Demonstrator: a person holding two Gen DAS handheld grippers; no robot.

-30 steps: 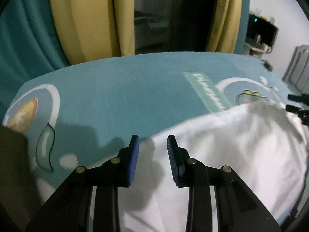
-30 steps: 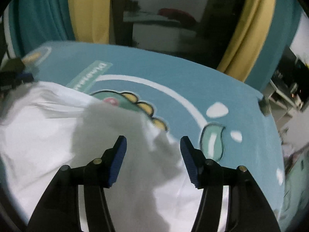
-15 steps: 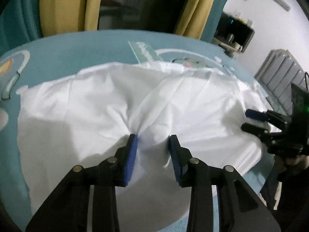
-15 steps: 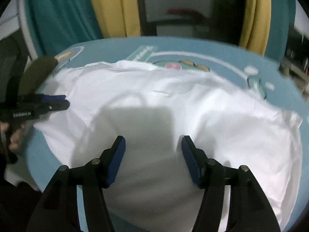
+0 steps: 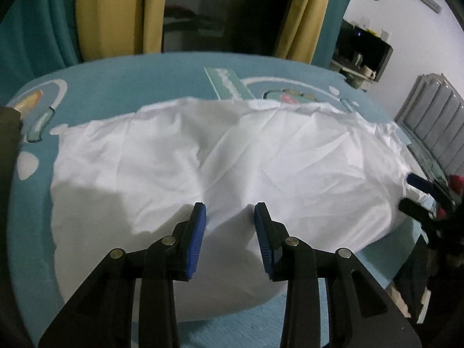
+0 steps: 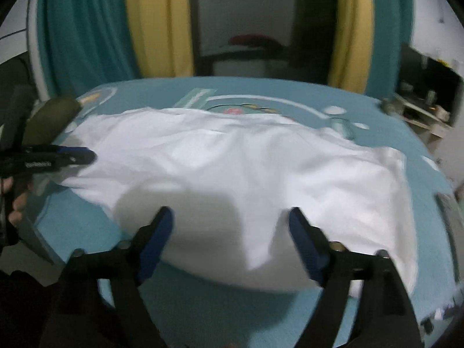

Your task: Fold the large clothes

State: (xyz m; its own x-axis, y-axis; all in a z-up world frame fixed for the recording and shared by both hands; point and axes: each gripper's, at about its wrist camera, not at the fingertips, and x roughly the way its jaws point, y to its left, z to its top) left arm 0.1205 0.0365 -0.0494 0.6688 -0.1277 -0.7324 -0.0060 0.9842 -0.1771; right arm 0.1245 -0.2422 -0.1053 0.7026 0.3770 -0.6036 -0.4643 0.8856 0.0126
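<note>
Teal cartoon-print bedsheet point(image 5: 139, 87) with yellow curtains point(image 5: 116, 14) behind it. White garment point(image 5: 232, 150) is spread wrinkled across the sheet. Left gripper point(image 5: 230, 217) hangs over its near edge, jaws parted, gripping nothing. Right gripper point(image 6: 230, 220) is splayed wide over the near hem too, a bit blurry.

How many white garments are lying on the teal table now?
1. A single white garment lies spread and wrinkled across the middle of the teal table. Layers folded underneath may be hidden.
</note>
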